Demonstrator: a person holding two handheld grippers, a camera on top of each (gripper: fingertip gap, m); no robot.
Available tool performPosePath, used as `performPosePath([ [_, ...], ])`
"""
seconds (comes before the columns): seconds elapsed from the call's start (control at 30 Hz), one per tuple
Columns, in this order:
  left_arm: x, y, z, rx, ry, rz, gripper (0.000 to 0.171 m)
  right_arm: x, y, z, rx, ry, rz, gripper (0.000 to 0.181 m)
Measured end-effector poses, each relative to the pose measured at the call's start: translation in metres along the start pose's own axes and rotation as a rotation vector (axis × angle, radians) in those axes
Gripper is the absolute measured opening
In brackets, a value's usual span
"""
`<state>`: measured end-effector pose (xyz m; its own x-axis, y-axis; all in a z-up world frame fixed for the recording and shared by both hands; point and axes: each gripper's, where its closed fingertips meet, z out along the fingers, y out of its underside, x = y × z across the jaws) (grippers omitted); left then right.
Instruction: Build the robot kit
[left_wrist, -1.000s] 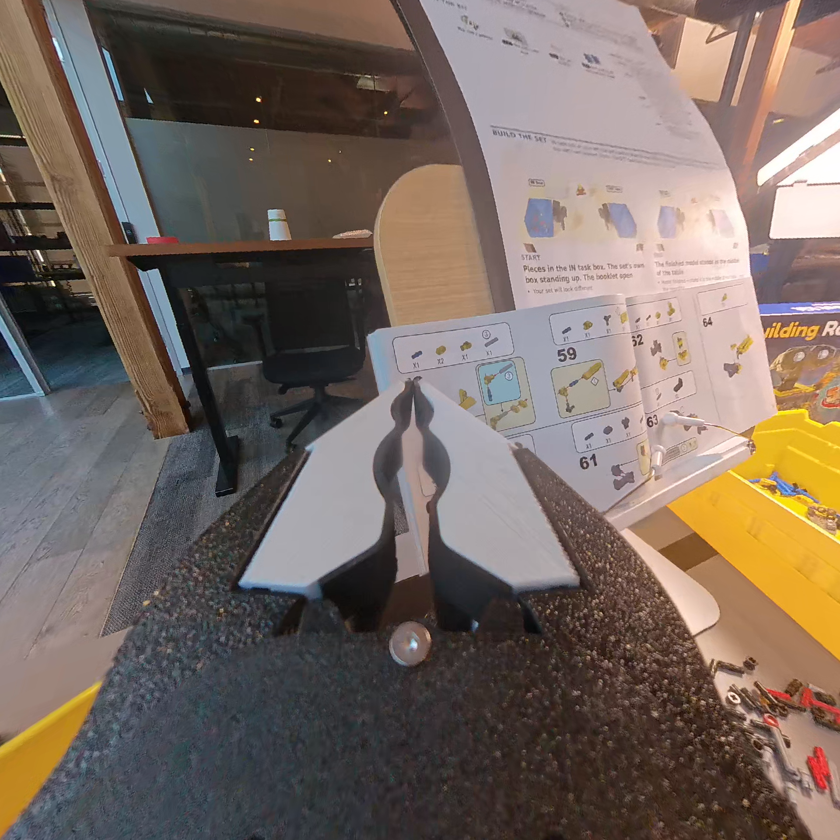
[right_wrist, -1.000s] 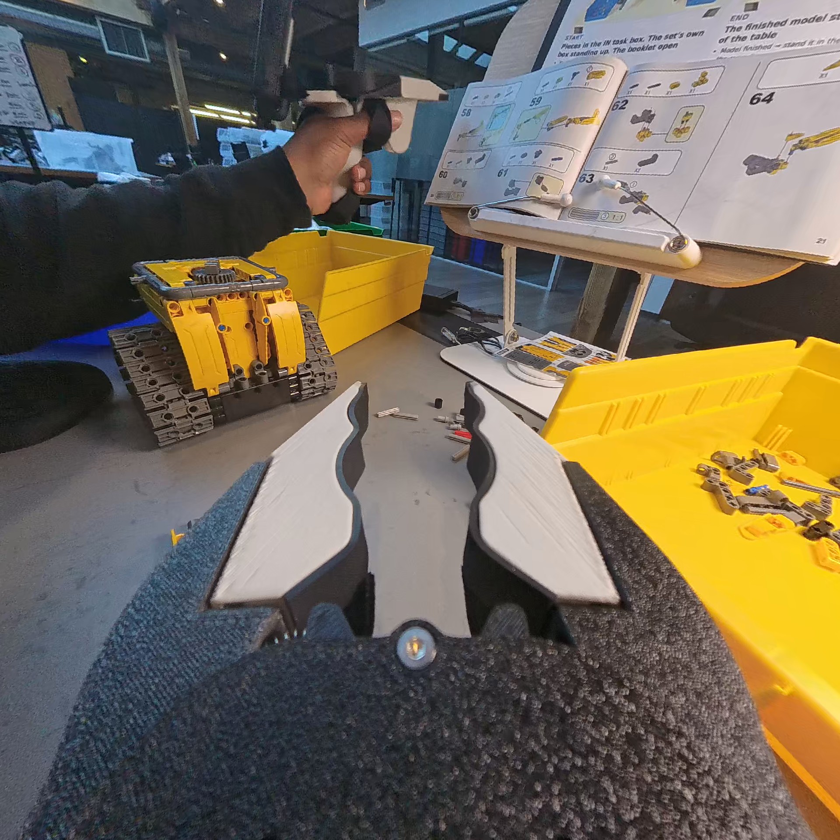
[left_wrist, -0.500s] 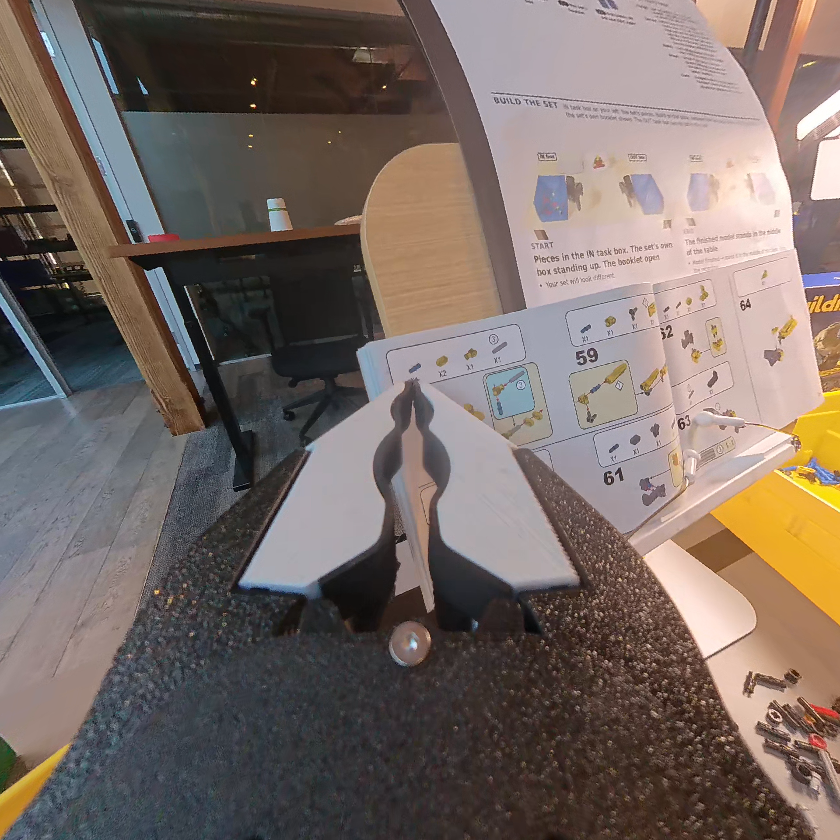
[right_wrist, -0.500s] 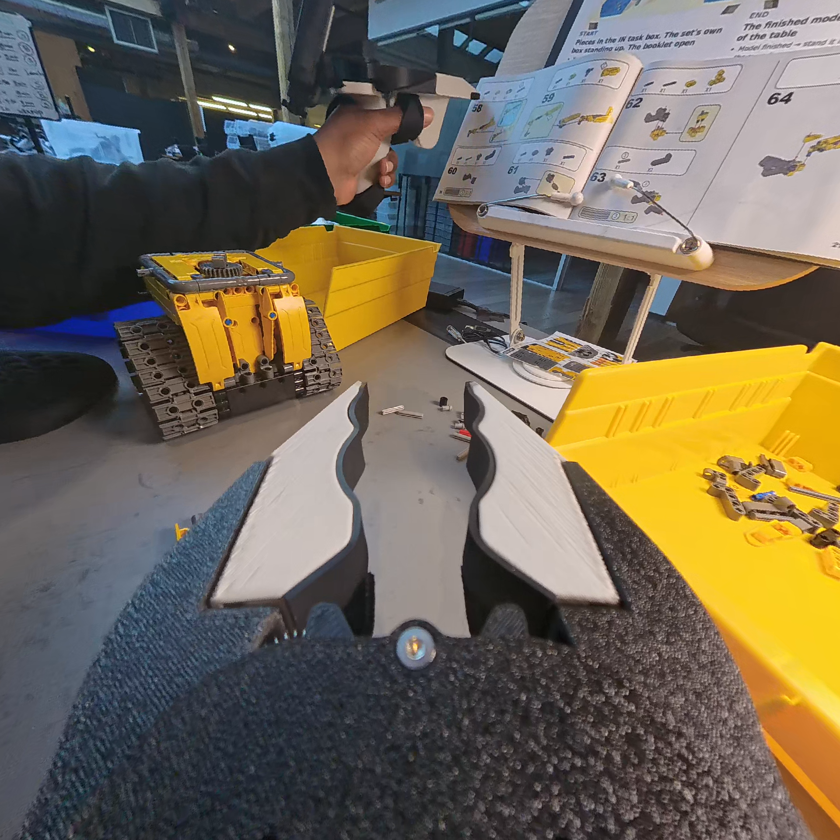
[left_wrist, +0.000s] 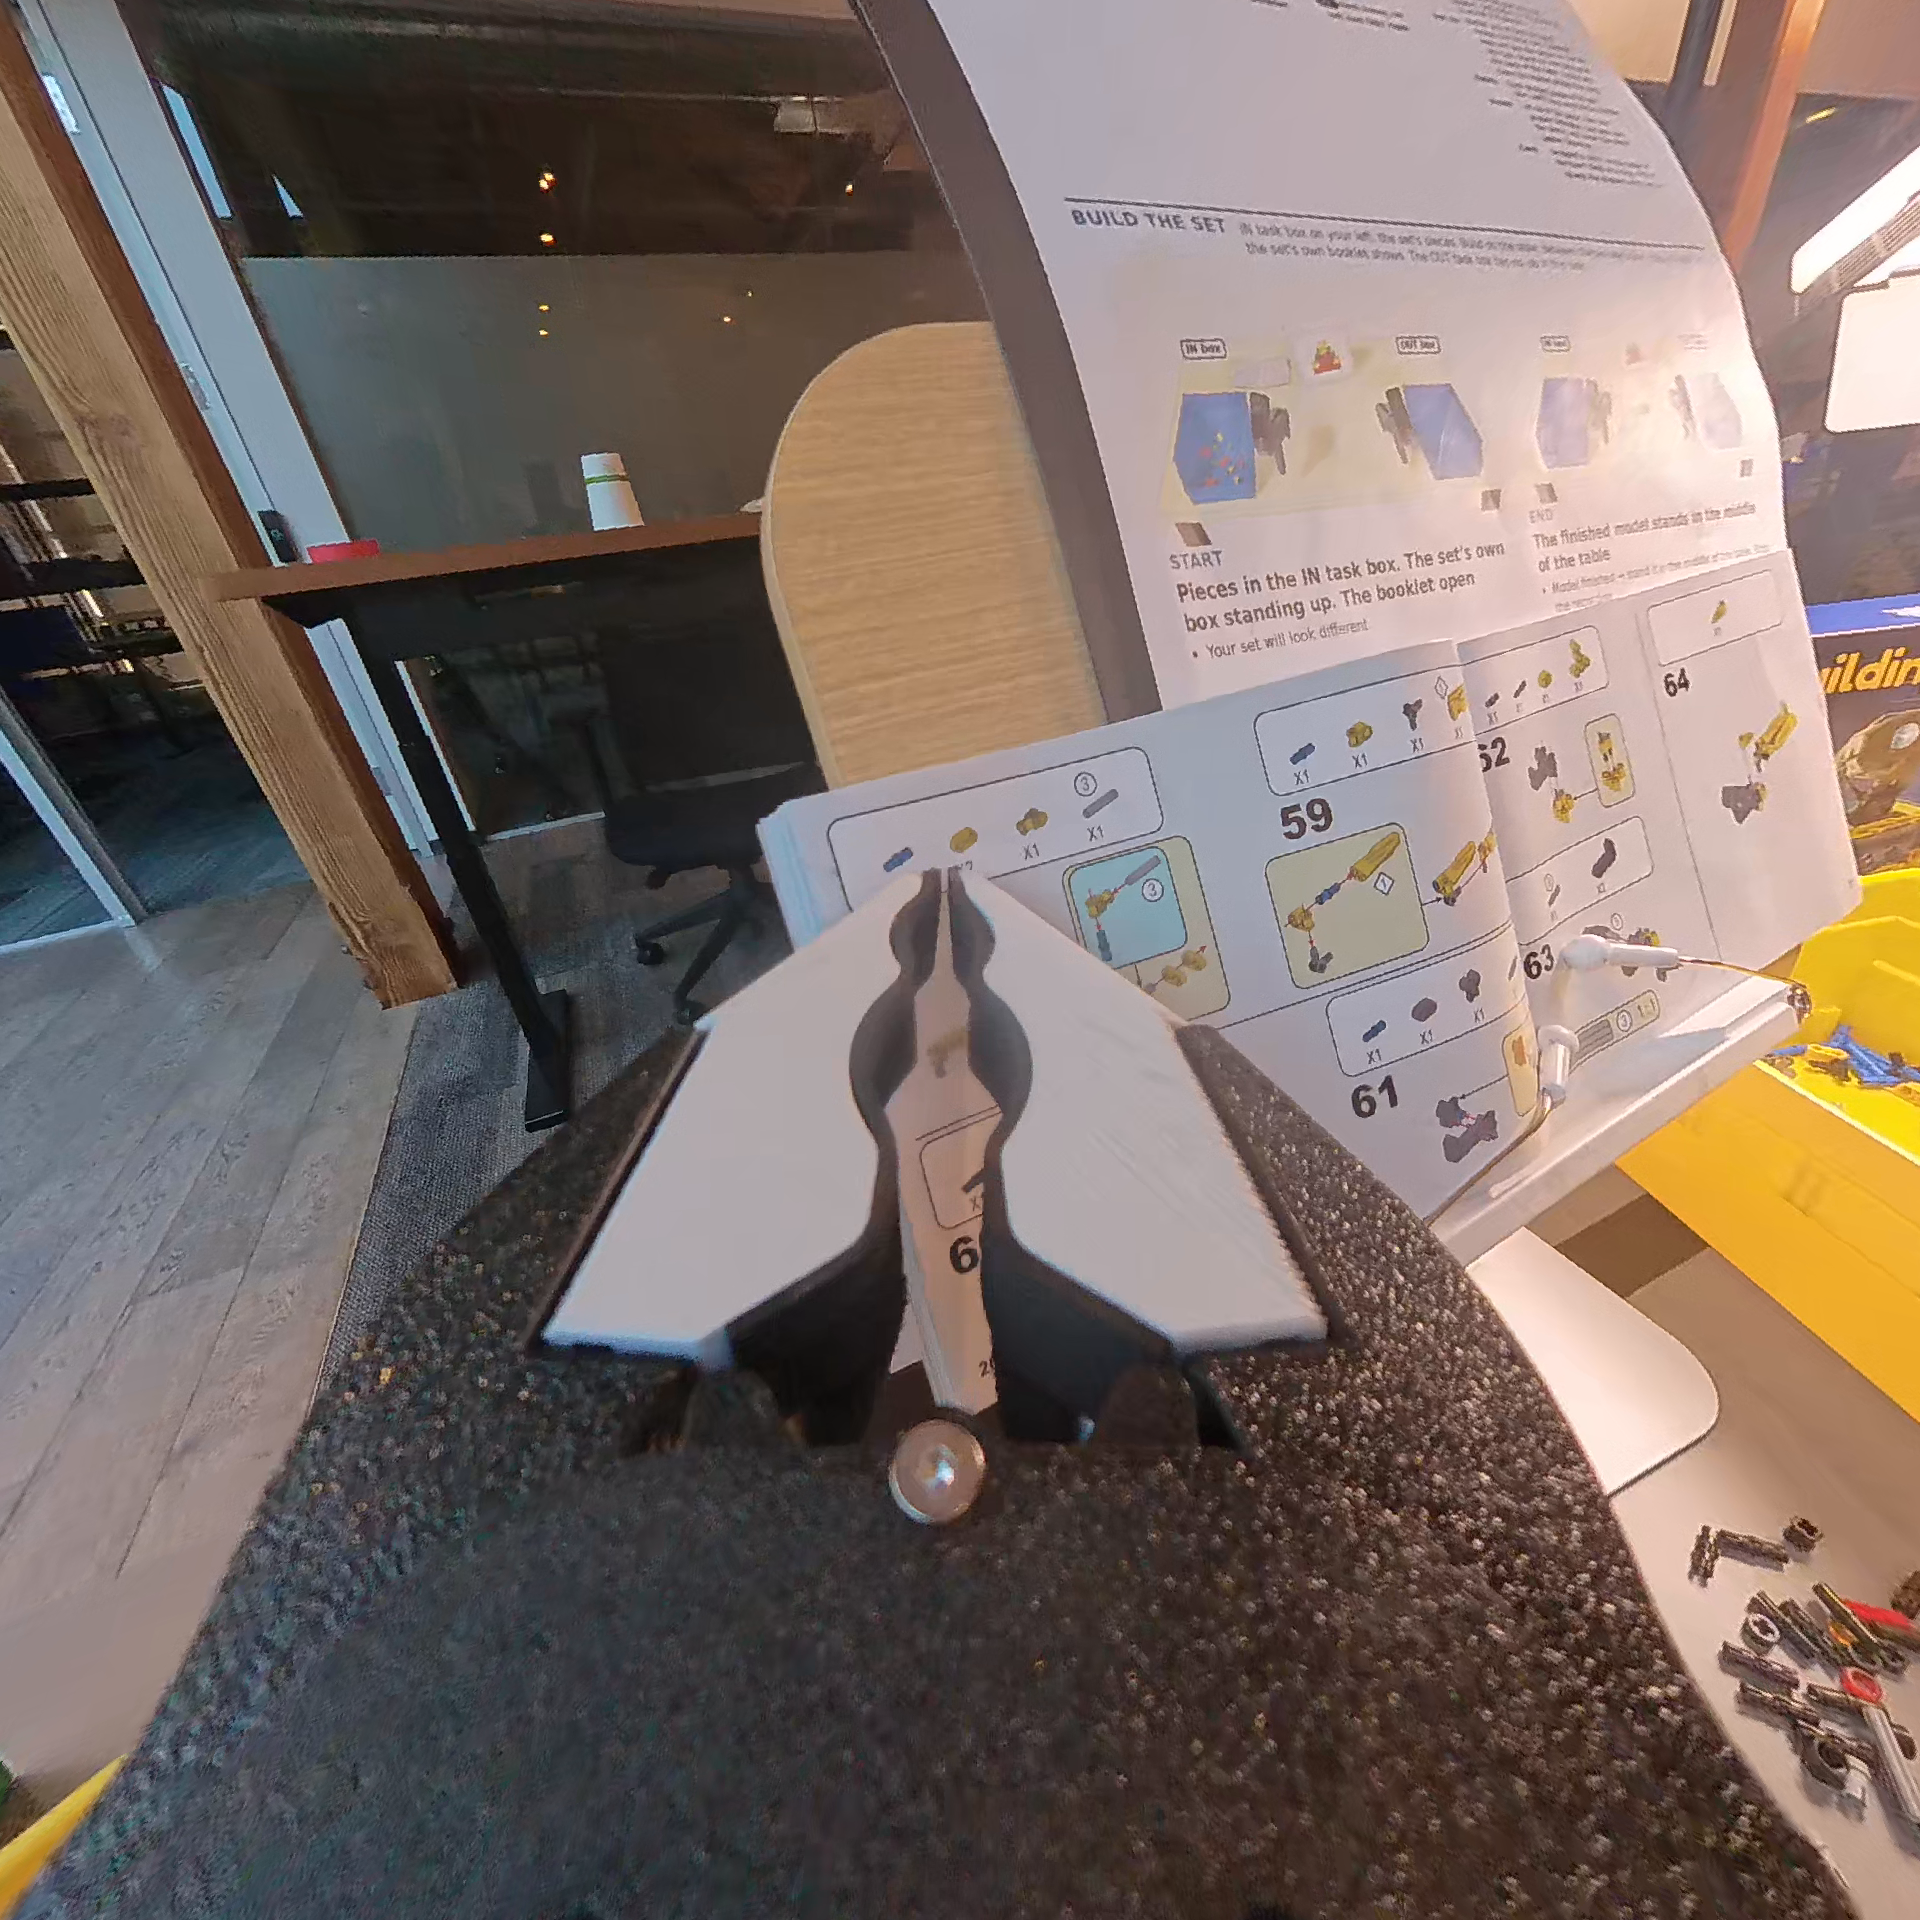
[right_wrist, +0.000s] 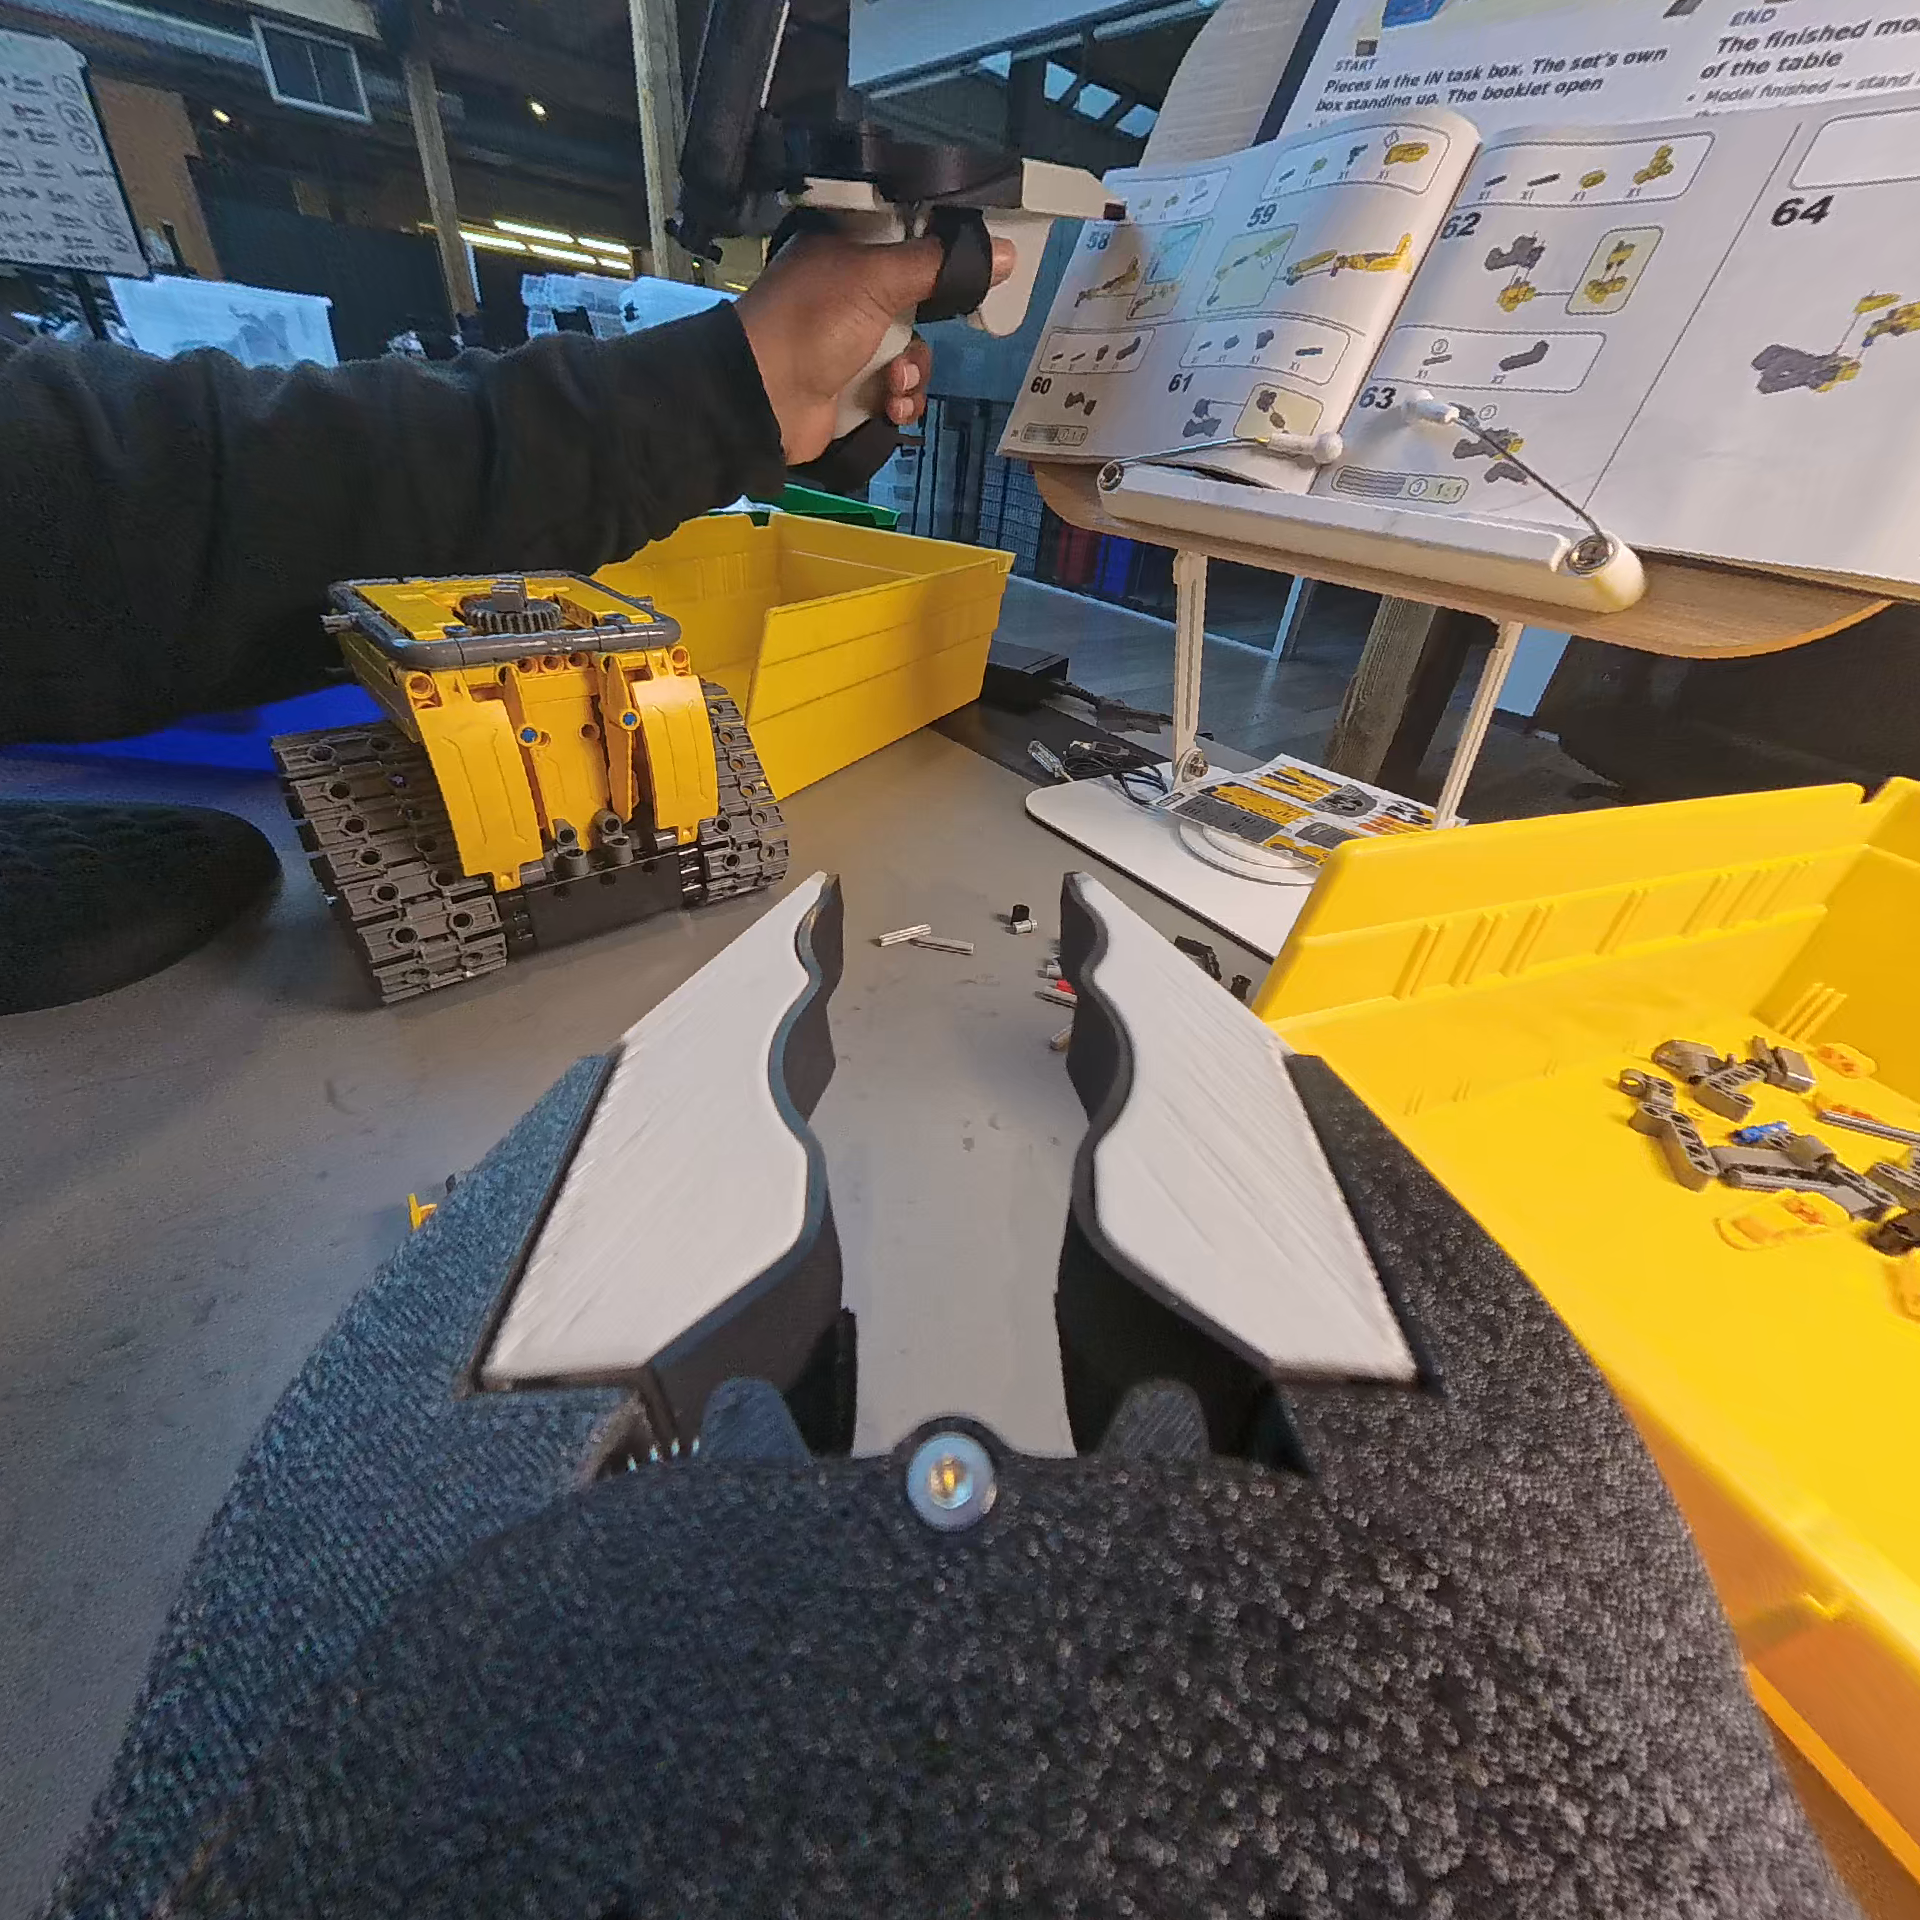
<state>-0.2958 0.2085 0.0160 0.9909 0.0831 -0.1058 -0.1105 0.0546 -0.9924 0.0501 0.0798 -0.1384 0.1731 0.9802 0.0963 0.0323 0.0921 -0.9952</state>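
My left gripper (left_wrist: 943, 878) is shut on the outer edge of the left page (left_wrist: 940, 1164) of an open instruction booklet (left_wrist: 1351, 862), which stands on a white book stand (left_wrist: 1621, 1049). The right wrist view shows this gripper (right_wrist: 1117, 208) at the booklet's (right_wrist: 1455, 301) left edge, held by a person's hand (right_wrist: 842, 322) in a dark sleeve. My right gripper (right_wrist: 945, 894) is open and empty, low over the grey table (right_wrist: 260, 1143). A yellow tracked brick model (right_wrist: 530, 748) stands ahead to its left.
A yellow bin (right_wrist: 1558, 1039) with several grey pieces sits to the right of my right gripper. Another yellow bin (right_wrist: 862, 623) stands behind the model. Small loose parts (right_wrist: 935, 940) lie on the table ahead. A large printed sheet (left_wrist: 1403, 364) hangs behind the booklet. One gripper's finger ends stand about 40 cm off the other's.
My left gripper has moved right and closer to the booklet with the page edge in its jaws. My right gripper stays open and has hardly moved.
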Motion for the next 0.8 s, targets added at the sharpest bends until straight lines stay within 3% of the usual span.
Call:
performPosePath([
  [0.8, 0.018, 0.001, 0.007, -0.024, 0.024, 0.051, 0.002, -0.006, 0.002, 0.001, -0.016, -0.024, -0.015, 0.042],
])
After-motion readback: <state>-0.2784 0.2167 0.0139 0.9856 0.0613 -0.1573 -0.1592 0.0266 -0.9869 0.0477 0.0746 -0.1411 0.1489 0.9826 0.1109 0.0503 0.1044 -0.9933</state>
